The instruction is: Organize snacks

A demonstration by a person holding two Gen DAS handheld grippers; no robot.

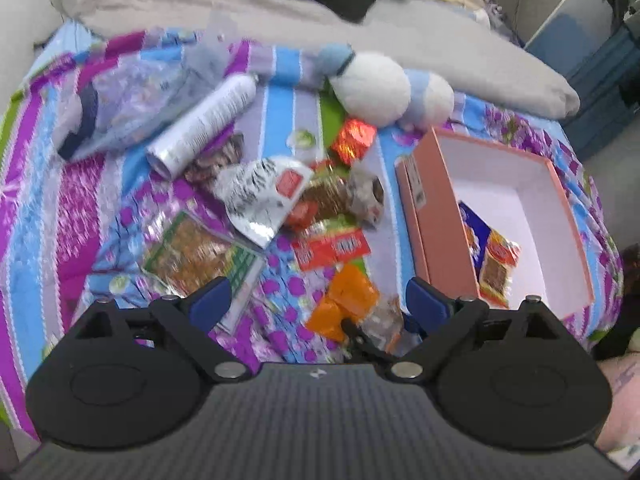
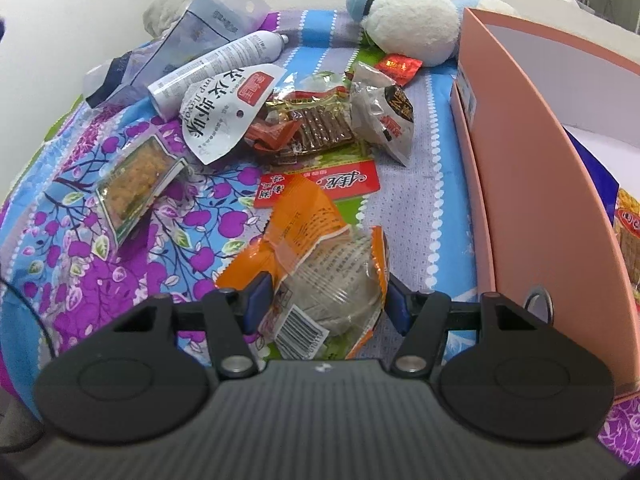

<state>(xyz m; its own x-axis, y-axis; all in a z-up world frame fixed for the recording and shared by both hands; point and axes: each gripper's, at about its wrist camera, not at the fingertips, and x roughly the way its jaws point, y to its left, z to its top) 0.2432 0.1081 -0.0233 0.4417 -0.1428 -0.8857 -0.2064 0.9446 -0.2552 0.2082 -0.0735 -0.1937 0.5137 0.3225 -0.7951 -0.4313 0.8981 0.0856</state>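
A bed (image 1: 60, 200) with a flowered purple-and-blue cover holds scattered snack packets (image 2: 224, 120) left of a pink box (image 1: 440, 216). The left gripper (image 1: 320, 304) has its jaws wide and empty. The right gripper (image 2: 324, 304) has its jaws around an orange packet (image 2: 308, 216).

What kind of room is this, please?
Probably a bedroom: the snacks lie on a bed with a flowered sheet, a grey blanket is bunched at its far end, and a soft toy lies beside the pink box.
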